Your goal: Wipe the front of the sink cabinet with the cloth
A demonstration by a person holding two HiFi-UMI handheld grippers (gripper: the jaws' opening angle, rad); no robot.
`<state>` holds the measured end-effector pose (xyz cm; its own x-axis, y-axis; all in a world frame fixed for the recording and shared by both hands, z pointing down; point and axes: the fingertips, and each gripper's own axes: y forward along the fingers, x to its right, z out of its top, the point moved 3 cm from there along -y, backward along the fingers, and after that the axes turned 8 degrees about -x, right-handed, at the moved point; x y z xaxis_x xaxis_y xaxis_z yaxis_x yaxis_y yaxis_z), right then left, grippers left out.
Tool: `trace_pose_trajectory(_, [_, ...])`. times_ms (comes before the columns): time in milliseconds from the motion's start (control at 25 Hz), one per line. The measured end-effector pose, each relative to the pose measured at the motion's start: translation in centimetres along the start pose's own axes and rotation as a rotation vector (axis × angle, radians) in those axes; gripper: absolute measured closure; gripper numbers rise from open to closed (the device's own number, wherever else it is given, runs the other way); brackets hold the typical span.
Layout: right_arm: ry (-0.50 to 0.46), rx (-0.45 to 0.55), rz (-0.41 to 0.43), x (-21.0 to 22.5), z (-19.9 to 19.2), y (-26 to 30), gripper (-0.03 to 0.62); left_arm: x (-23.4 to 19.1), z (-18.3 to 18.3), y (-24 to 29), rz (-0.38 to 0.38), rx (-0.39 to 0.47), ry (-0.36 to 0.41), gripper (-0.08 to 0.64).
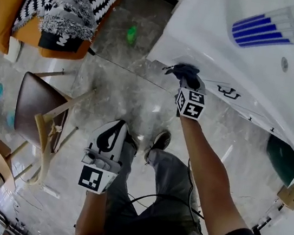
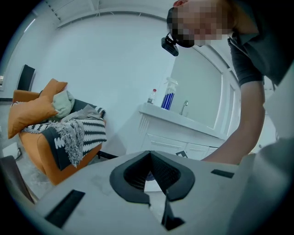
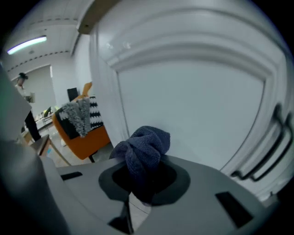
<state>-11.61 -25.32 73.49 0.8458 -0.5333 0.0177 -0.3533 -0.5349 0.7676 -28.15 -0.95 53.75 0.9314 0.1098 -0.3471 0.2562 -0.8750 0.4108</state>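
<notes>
while our right claw (image 3: 146, 186) pinches the dark blue cloth (image 3: 146, 149) right at the white cabinet front (image 3: 193, 105), our left claw (image 2: 151, 174) hangs back, pressed together on nothing.

In the head view the sink cabinet (image 1: 262, 112) fills the side from 1 to 3 o'clock, with a spray bottle (image 1: 261, 30) on its countertop. Just toward 1 o'clock of centre, the right gripper (image 1: 187, 77) holds the cloth (image 1: 185, 69) at the cabinet's front, left of a door handle (image 1: 228, 92). The left gripper (image 1: 110, 136) hangs at 7 o'clock, well apart from the cabinet, while a wooden chair (image 1: 36, 108) stands at 9 o'clock and an armchair (image 1: 7, 27) at 11 o'clock has a throw blanket (image 1: 69, 17) draped on it.
</notes>
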Motion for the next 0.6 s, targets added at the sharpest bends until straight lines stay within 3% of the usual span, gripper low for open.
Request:
trace_pose_trajectory(120, [-0.124, 0.053, 0.028, -1.0, 2.6, -7.8, 0.545, 1.7, 2.7, -1.8, -0.049, -0.024, 0.044, 0.555])
trace_pose_trajectory(280, [-0.215, 0.142, 0.034, -2.5, 5.5, -18.7, 0.545, 4.2, 7.5, -4.4, -0.112, -0.013, 0.092, 0.555])
trace_pose_trajectory(440, [-0.22, 0.154, -0.01, -2.7, 6.5, -26.9, 0.545, 6.6, 11.4, -6.8, -0.18, 0.014, 0.127, 0.555])
trace_pose_trajectory(600, [-0.309, 0.172, -0.084, -0.7, 6.4, -31.2, 0.545, 8.7, 11.9, -7.0, -0.198, 0.023, 0.162, 0.555])
